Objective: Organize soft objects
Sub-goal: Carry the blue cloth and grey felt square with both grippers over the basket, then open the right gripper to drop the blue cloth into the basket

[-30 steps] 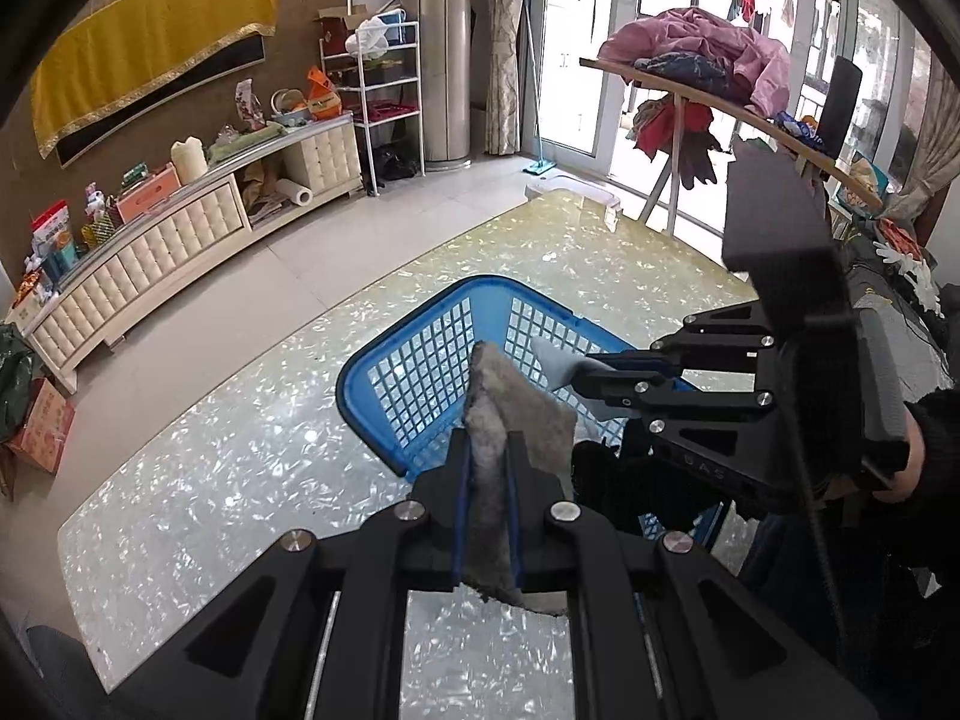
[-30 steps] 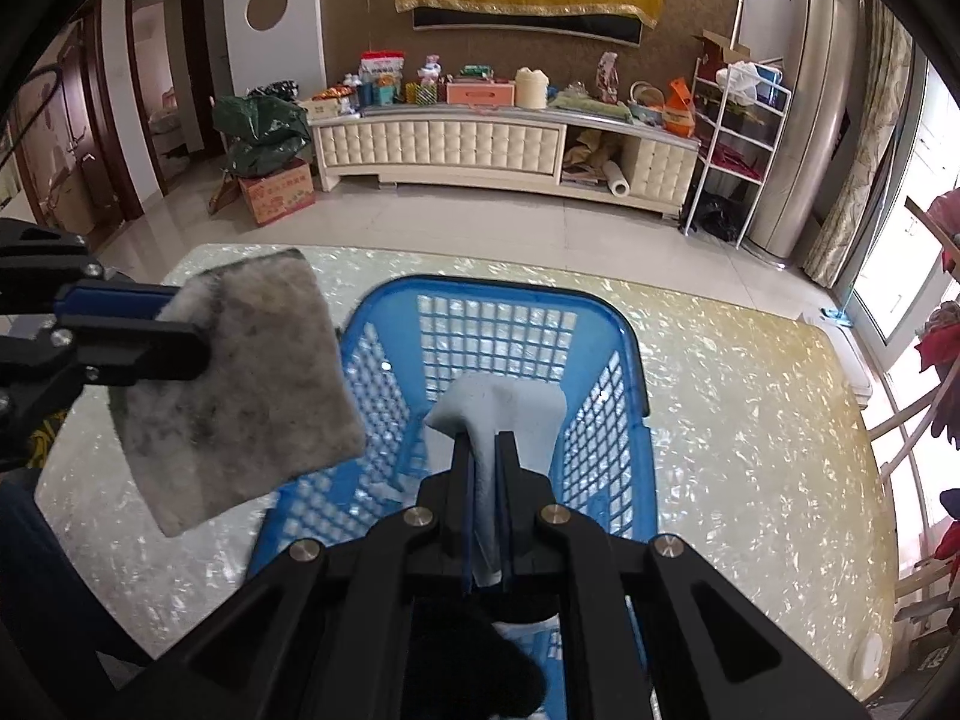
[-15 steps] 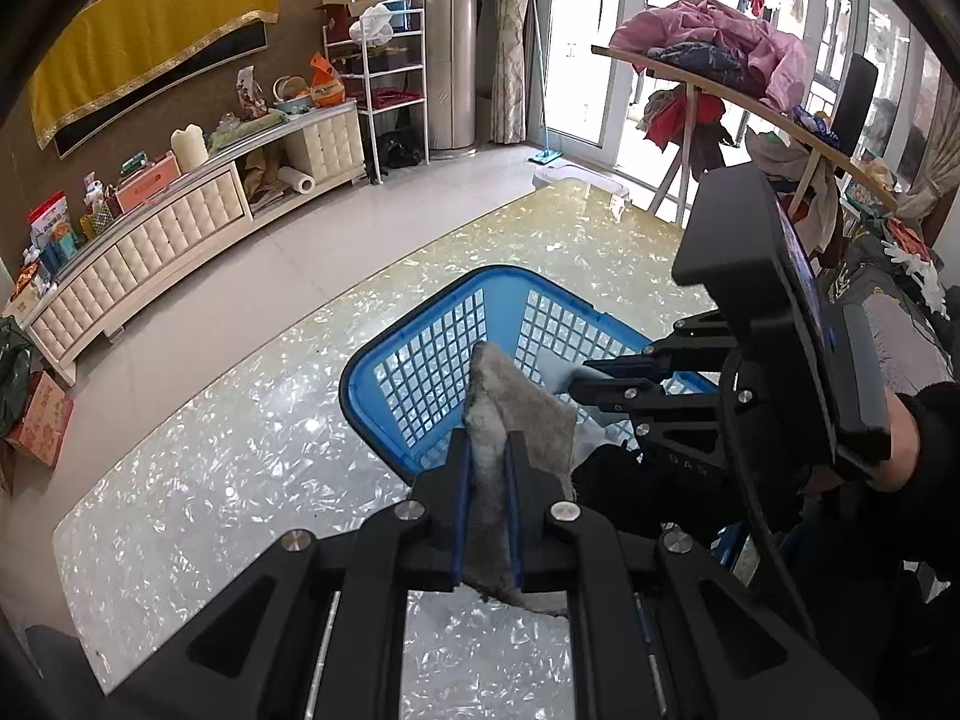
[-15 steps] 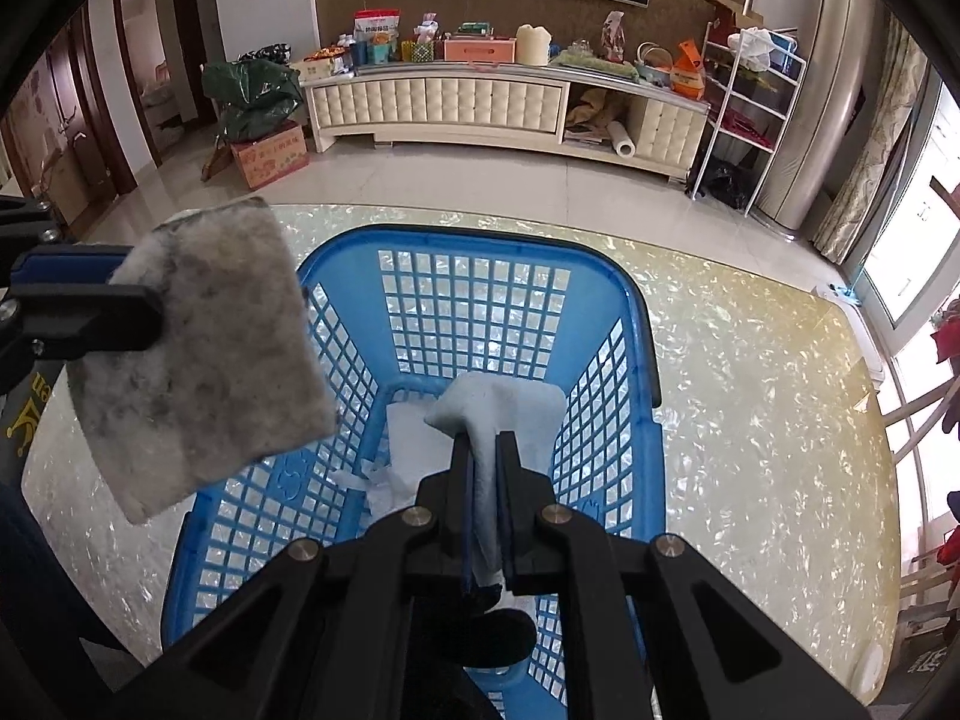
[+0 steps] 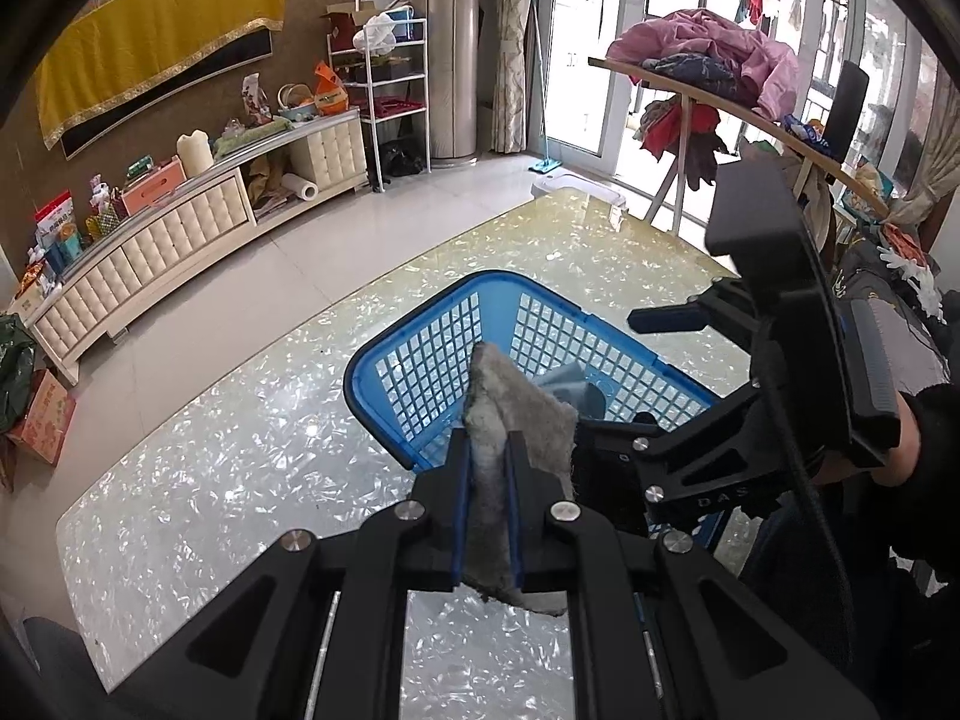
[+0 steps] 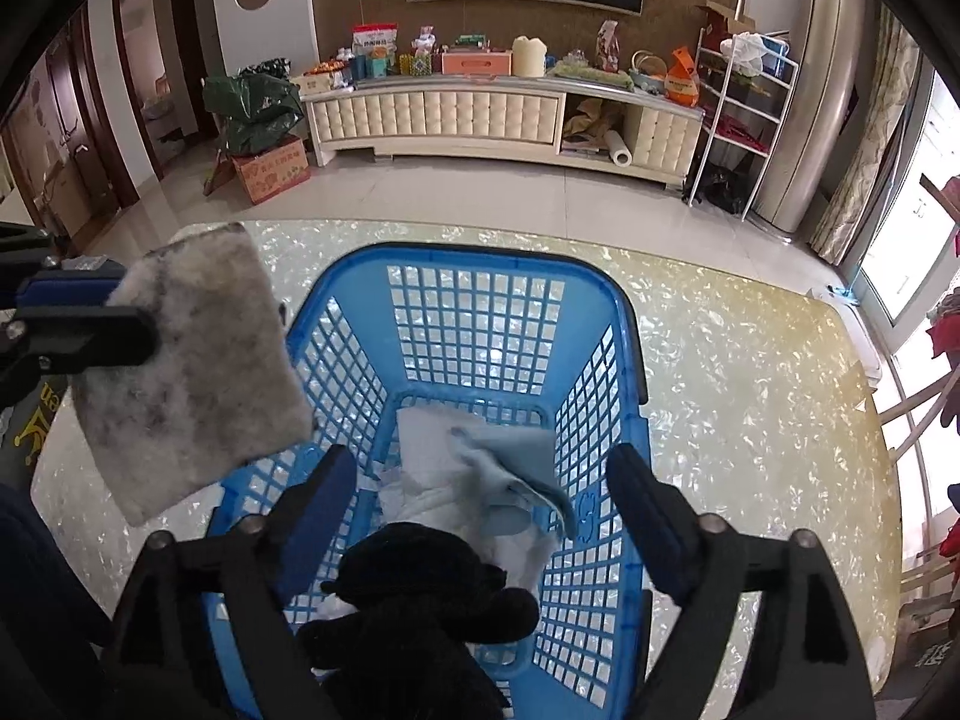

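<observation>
Lying in basket [image 6: 336,324] below wide-open right tool [image 6: 480,498]: blue cloth [image 6: 510,468]; left tool [image 5: 487,468] pinching grey pad [image 5: 516,414].

Glossy pearly table [image 6: 750,372]; smooth blue plastic basket [image 6: 474,258]; fuzzy grey cloth [image 6: 192,372]; soft pale-blue cloth [image 6: 510,468]; black plush [image 6: 420,594].

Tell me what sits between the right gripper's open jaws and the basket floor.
In the right wrist view, the right gripper has just opened over the blue basket; below its jaws lie a light blue cloth, white cloths and a black plush item.
</observation>
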{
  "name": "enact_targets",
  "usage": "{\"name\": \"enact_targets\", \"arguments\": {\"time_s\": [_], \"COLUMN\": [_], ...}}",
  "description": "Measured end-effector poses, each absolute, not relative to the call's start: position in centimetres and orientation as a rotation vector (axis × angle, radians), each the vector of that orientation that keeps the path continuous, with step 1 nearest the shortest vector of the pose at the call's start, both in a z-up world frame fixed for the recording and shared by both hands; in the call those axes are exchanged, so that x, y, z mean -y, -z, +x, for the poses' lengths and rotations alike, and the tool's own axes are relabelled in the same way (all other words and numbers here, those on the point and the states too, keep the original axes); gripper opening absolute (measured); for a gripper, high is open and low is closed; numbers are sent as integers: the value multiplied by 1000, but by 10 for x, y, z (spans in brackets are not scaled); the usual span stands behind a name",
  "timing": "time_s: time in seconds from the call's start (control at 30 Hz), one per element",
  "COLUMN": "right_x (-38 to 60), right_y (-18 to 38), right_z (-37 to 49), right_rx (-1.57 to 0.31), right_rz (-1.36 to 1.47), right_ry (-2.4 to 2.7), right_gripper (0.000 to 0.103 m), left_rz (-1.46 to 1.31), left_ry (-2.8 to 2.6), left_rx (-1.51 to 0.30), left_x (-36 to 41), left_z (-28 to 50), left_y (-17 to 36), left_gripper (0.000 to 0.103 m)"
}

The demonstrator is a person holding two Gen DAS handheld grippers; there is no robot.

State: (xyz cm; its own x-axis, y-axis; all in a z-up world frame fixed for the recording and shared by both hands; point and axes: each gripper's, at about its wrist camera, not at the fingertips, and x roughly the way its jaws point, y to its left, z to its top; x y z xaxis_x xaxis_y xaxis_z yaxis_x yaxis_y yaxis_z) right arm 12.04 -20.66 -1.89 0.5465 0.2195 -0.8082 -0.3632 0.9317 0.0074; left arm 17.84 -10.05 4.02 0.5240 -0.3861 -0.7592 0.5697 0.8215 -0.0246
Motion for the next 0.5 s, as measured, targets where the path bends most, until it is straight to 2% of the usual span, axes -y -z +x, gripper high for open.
{"name": "enact_targets", "arguments": {"time_s": [0.07,0.17,0.5], "right_x": [207,211,219], "right_y": [13,7,-2], "right_z": [115,104,71], "right_rx": [-913,-887,-829], "right_rz": [-172,-169,-124], "right_ry": [-341,-339,-316], "right_gripper": [97,102,103], "left_rz": [239,232,232], "left_ry": [577,580,591], "left_rx": [-838,-828,-802], "left_x": [100,98,100], "left_z": [175,168,138], "left_y": [-42,-47,-57], "left_gripper": [9,9,9]}}
